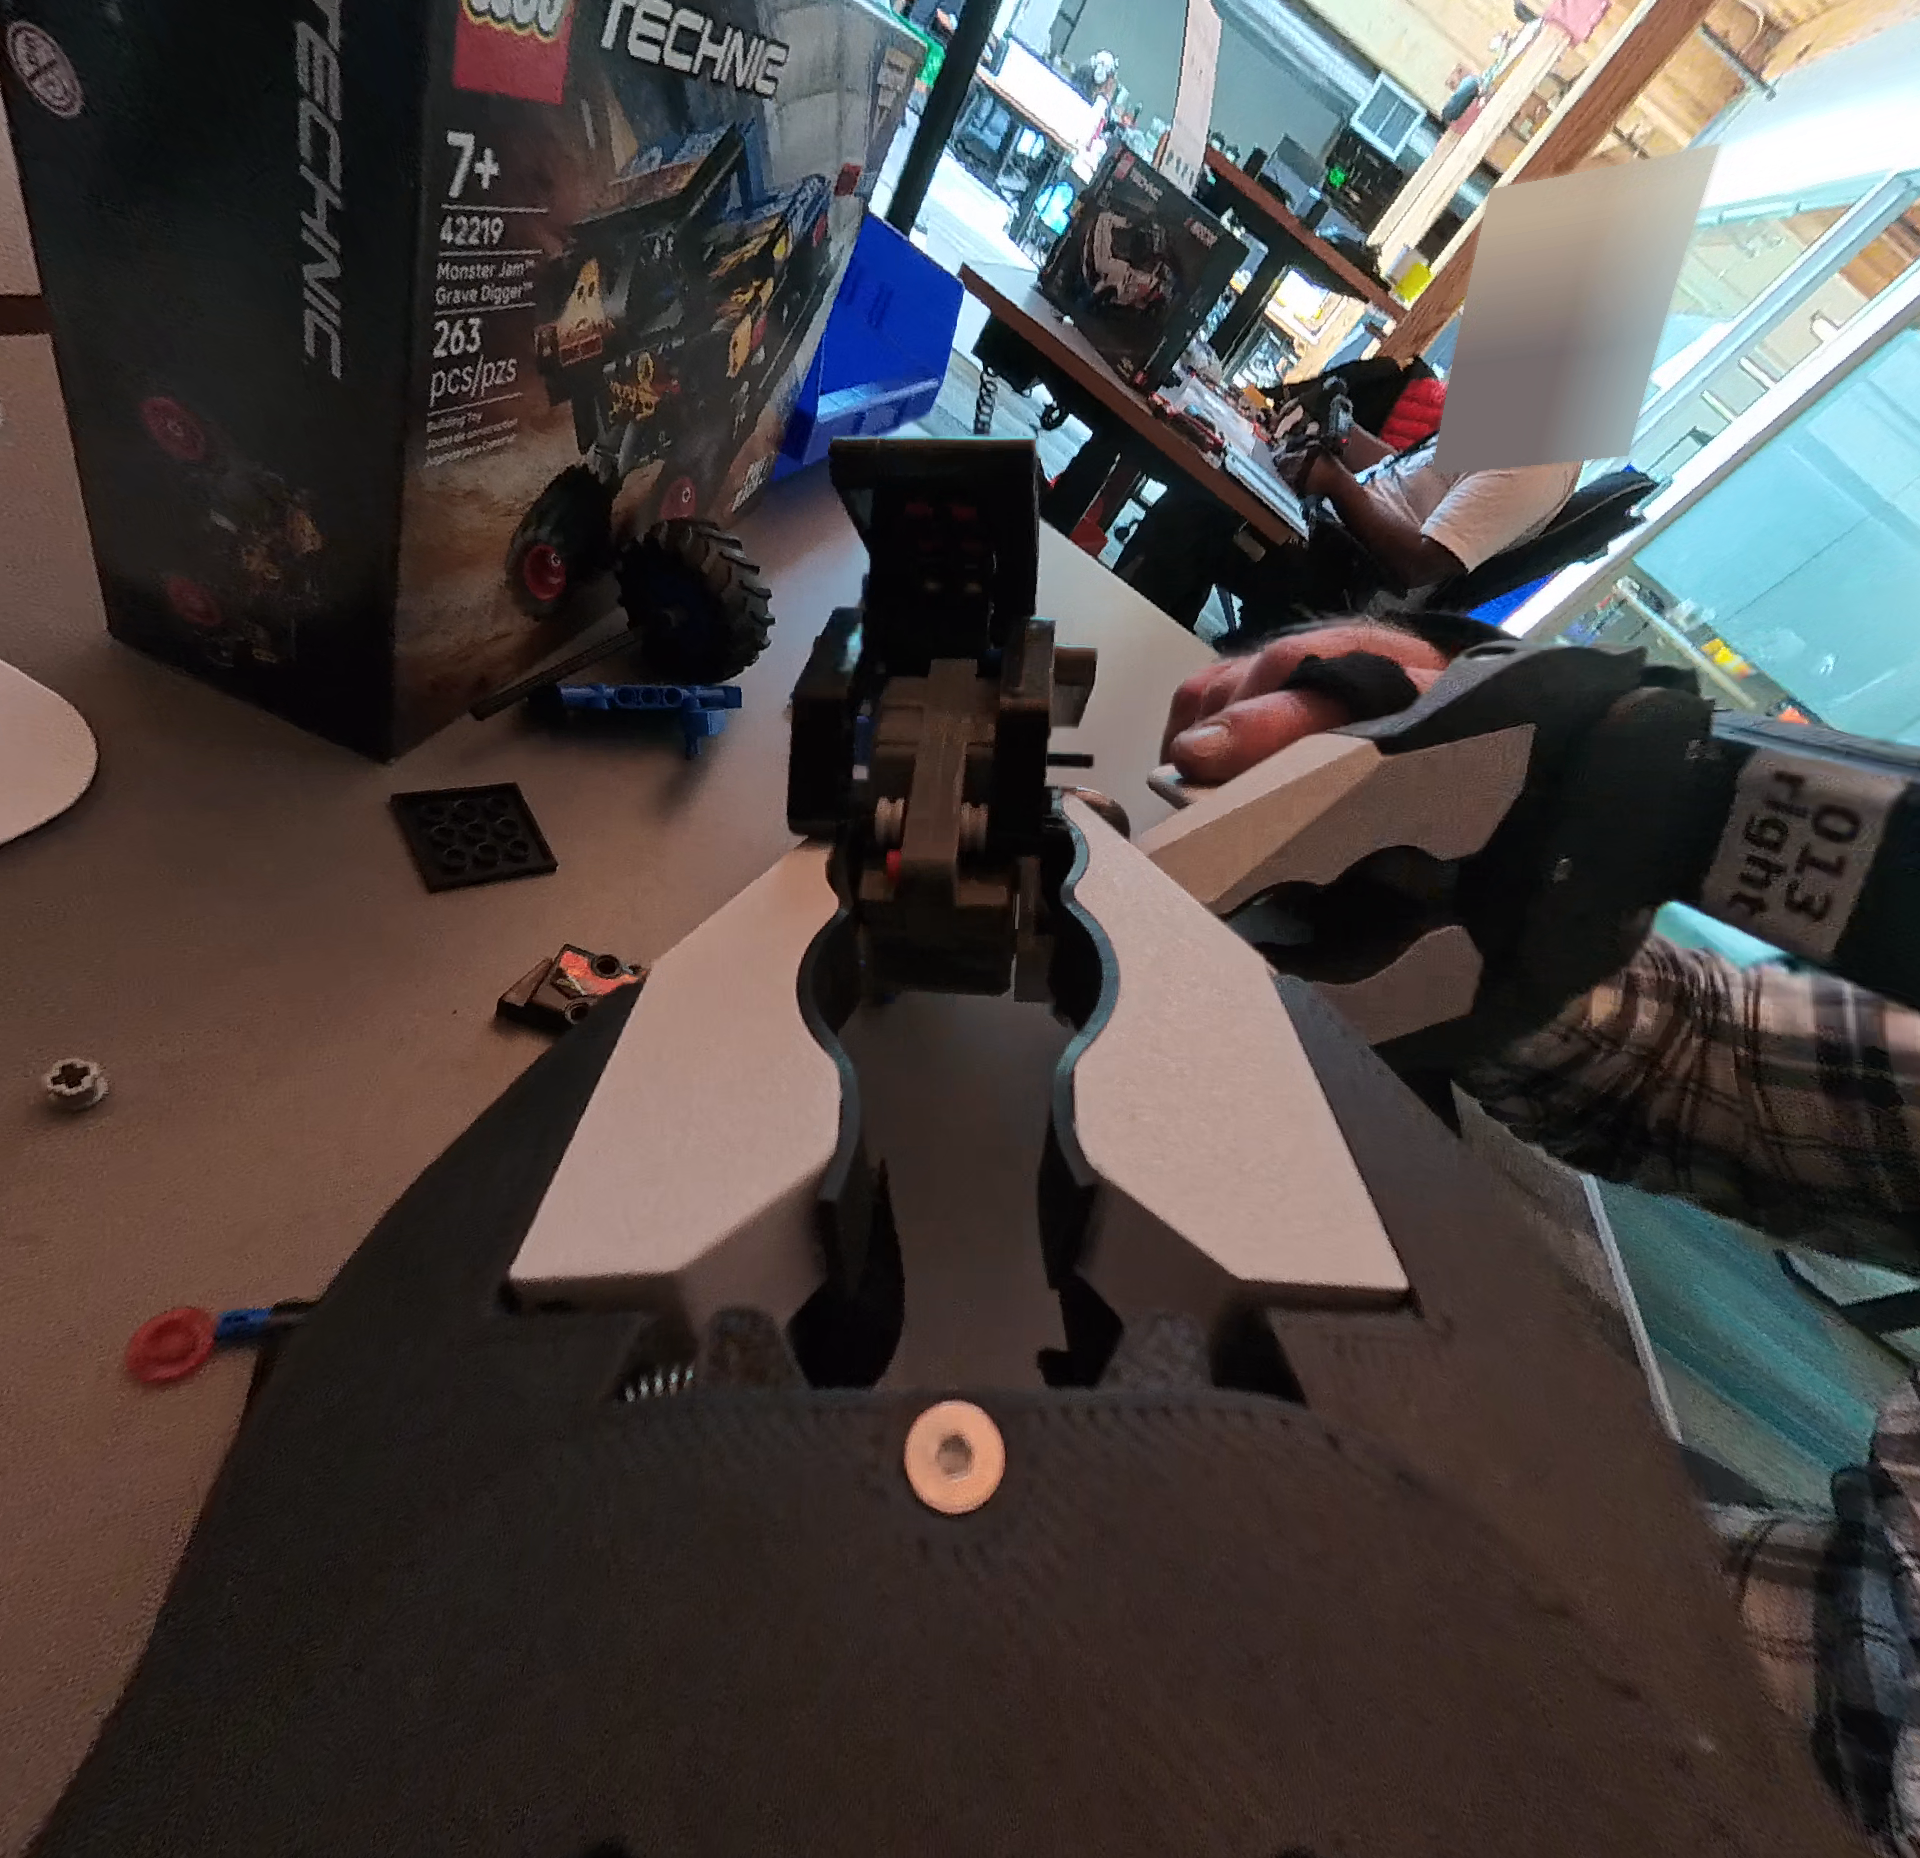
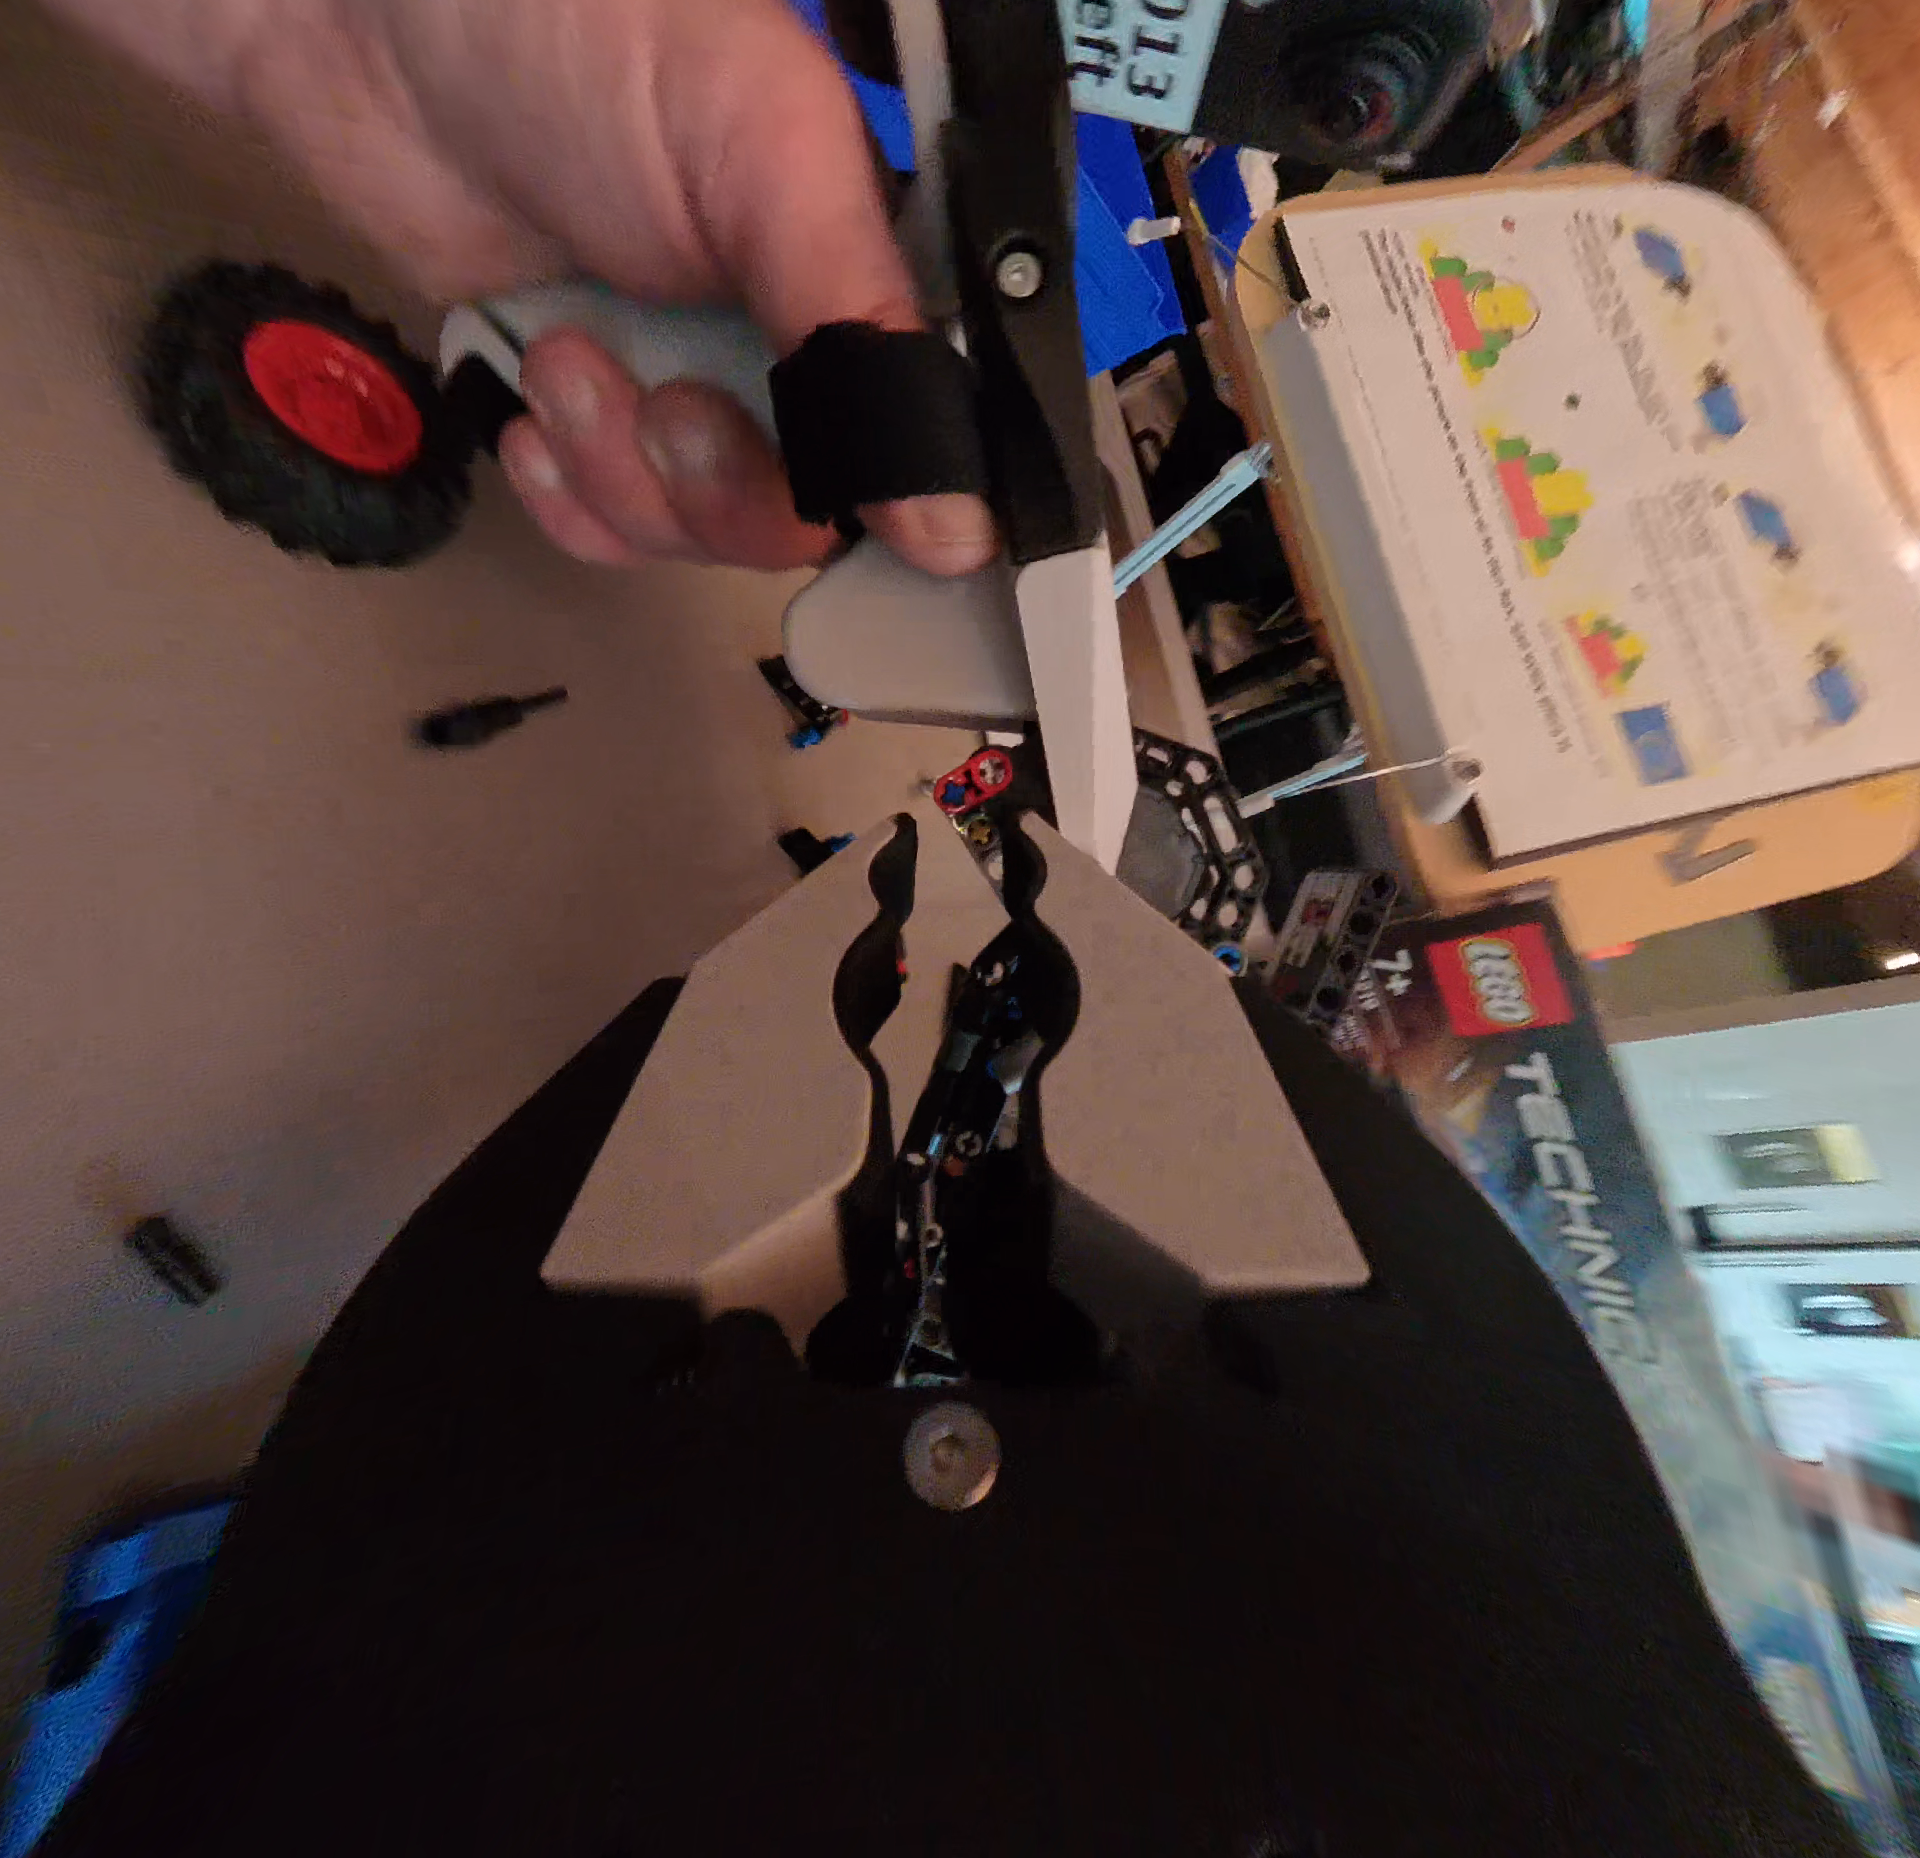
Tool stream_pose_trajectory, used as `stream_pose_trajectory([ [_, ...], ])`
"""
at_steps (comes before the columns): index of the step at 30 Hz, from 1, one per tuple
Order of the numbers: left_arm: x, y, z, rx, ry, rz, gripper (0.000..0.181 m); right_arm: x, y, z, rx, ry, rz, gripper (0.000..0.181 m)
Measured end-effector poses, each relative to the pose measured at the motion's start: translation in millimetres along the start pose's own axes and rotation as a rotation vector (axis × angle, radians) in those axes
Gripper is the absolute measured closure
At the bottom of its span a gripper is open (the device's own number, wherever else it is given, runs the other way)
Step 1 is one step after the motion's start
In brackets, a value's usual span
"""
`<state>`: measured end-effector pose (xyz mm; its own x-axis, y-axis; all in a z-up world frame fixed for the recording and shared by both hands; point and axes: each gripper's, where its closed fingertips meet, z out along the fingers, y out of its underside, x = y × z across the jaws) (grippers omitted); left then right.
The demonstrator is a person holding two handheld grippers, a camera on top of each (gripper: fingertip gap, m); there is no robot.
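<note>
In the left wrist view, the left gripper (image 1: 951, 873) has its jaws clamped on a dark brick-built chassis (image 1: 935, 707) at the centre of the frame, held clear above the tabletop (image 1: 260, 977). The chassis looks light and rigid, yet it is pinned together from many small parts, so I judge it would shed pieces under a hard squeeze; the solid lower block between the jaws seems the safest hold, not the thin upright panel on top. The right gripper (image 1: 1153, 785) comes in from the right of the frame with a hand (image 1: 1278, 696) strapped to it, its tips just beside the chassis; whether they touch it I cannot tell. On the tabletop I count one printed box (image 1: 416, 281) at upper left, one black tyre (image 1: 696, 598) beside it, one blue beam (image 1: 634, 702), one black square plate (image 1: 473, 834), one red disc (image 1: 171, 1343) at lower left and one small grey bush (image 1: 75, 1083). In the right wrist view, blurred and turned sideways, the right gripper (image 2: 961, 826) shows jaws nearly closed around a thin dark strip of linked parts (image 2: 971, 1070); a firm grip cannot be confirmed. One red-hubbed wheel (image 2: 312, 416) lies at upper left, two loose black pins (image 2: 488, 717) lie at left, and one printed sheet (image 2: 1558, 499) sits at upper right.
</note>
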<state>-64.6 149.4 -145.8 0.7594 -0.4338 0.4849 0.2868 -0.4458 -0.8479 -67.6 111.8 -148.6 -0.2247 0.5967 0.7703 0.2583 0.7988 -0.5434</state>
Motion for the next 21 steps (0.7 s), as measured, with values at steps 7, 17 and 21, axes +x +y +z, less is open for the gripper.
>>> stream_pose_trajectory([
  [7,-6.1,-13.6,3.2,0.106,-0.092,-0.023,0.152,7.3,-5.8,2.3,-0.027,0.007,0.282,0.163],
  [17,3.9,-8.9,-3.6,0.018,-0.059,0.139,0.151,-2.0,-2.8,-13.7,0.035,-0.142,0.327,0.181],
  [21,1.7,-3.8,-1.4,-0.017,-0.048,0.142,0.154,-0.4,5.2,-22.6,0.027,-0.152,0.385,0.181],
])
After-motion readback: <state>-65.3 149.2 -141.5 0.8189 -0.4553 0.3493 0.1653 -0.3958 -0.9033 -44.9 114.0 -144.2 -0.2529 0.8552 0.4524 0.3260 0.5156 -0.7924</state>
